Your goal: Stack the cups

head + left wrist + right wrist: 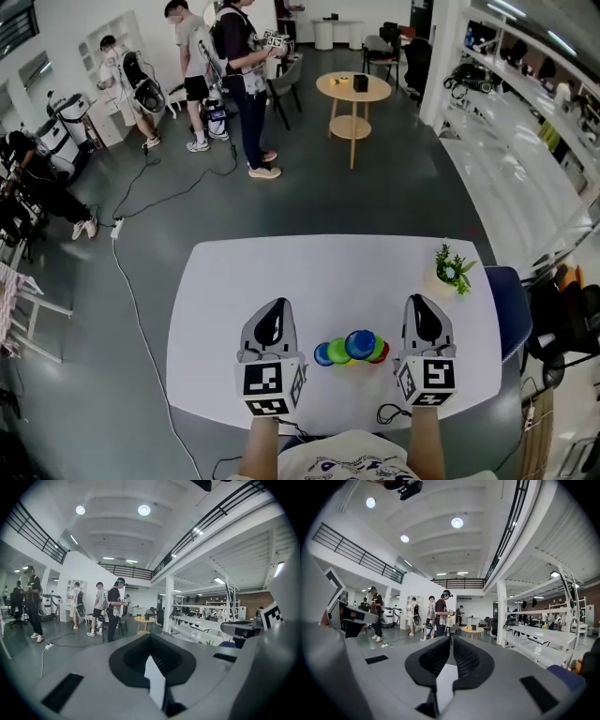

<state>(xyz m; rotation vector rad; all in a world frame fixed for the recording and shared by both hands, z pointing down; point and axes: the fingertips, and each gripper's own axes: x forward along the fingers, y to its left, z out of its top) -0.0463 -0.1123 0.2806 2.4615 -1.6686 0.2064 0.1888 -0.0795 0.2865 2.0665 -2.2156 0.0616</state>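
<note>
— Where are we seeing the cups (352, 349) sitting?
— They are clustering on the desk (234, 281) near its front edge, and we are holding the left gripper (275, 307) to their left and the right gripper (427, 305) to their right.
— And the plant (454, 270)?
— We are finding it standing at the desk's far right corner, with a chair (511, 300) sitting just beside that edge.
— Behind the desk?
— A round table (352, 87) is standing well back on the floor, people (246, 84) are standing to its left, and a cable (131, 281) is trailing across the floor left of the desk.

no text, label or number can be read anywhere.
</note>
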